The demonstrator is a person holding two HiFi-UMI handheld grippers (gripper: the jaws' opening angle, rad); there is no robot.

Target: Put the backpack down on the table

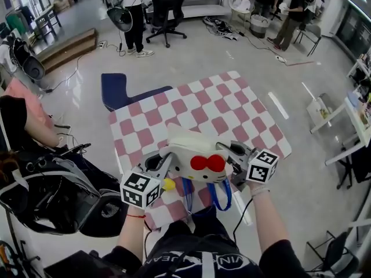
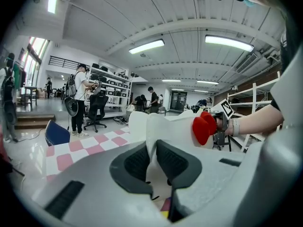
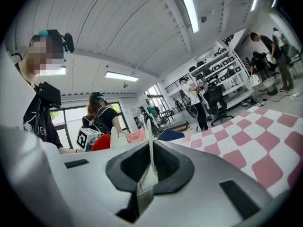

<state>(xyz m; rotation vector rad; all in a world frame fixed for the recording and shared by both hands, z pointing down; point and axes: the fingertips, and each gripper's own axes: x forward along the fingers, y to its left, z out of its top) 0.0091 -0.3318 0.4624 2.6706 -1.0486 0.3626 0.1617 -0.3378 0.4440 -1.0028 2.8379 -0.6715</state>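
Pinching backpack (image 1: 194, 157): left tool (image 2: 152, 163), right tool (image 3: 150, 167).

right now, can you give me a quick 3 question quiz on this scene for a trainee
1. True or false: the backpack is gripped by both the left hand-held gripper and the right hand-held gripper.
2. What colour is the bow on it? A blue, B red, C green
3. Fill in: the table has a pink and white ____ pattern.

Key: 1 true; 2 B; 3 checked
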